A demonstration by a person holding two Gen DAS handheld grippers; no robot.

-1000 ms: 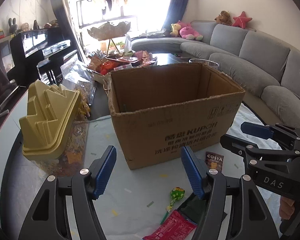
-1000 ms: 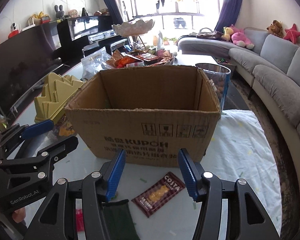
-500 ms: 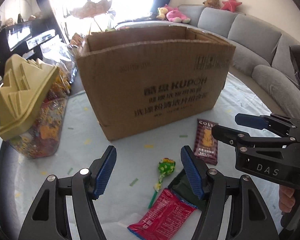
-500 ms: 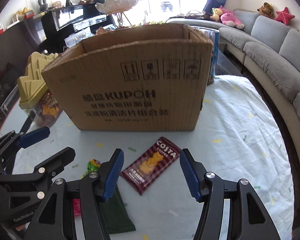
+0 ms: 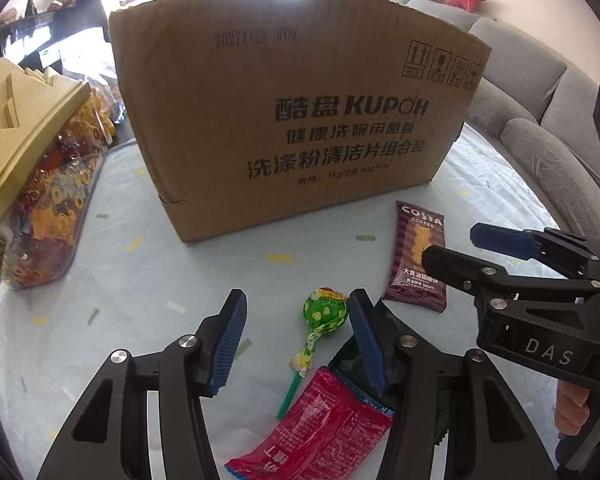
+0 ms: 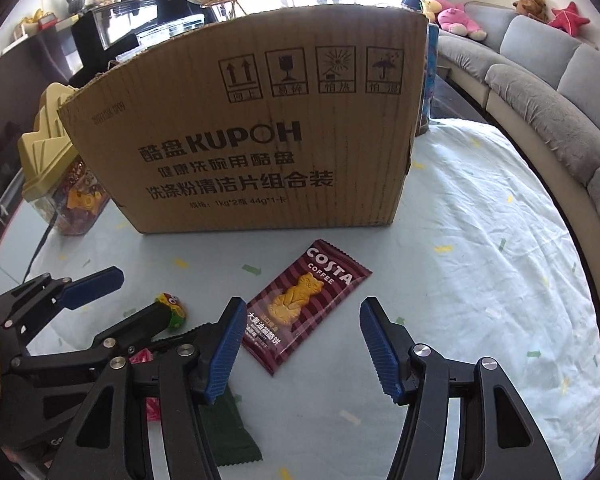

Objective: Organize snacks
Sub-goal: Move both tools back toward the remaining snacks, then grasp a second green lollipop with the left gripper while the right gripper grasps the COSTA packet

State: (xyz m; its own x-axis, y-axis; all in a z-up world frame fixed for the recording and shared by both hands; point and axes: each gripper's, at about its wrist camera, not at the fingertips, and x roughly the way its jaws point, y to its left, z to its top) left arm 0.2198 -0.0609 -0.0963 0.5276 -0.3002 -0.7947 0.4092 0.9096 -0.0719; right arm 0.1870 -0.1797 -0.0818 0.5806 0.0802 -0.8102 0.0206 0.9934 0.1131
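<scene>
- Snacks are seen lying on a pale cloth (image 6: 480, 240) with small coloured flecks, which covers the table in front of a brown cardboard box (image 5: 300, 120) printed with "KUPOH".
- The left gripper (image 5: 296, 344) is held low over the cloth, and its blue-padded jaws are closing. The green lollipop (image 5: 326, 312) is seen between them, nearer to the right pad, but it is not pressed by either pad.
- The lollipop is lying flat, with its wrapped head toward the box and its green stick pointing back toward the camera.
- A red packet (image 5: 320, 432) is lying just beside the end of the stick, partly under the left gripper. A dark green packet (image 6: 228, 432) is seen beside it and is partly hidden by the gripper arms.
- The right gripper (image 6: 302, 344) is held open over the cloth. The lower part of the maroon Costa biscuit packet (image 6: 304, 304) is found between its pads, close to the left pad, and no pressing can be seen.
- The biscuit packet is lying flat and at a slant, near the front wall of the box but apart from it.
- In the left wrist view, the right gripper is seen from the side, and part of a hand (image 5: 580, 404) is visible on its handle.
- A clear container of sweets with a yellow lid (image 5: 24, 128) is standing to the left of the box.
- A grey sofa (image 6: 560, 92) is seen behind the table on the right side.
</scene>
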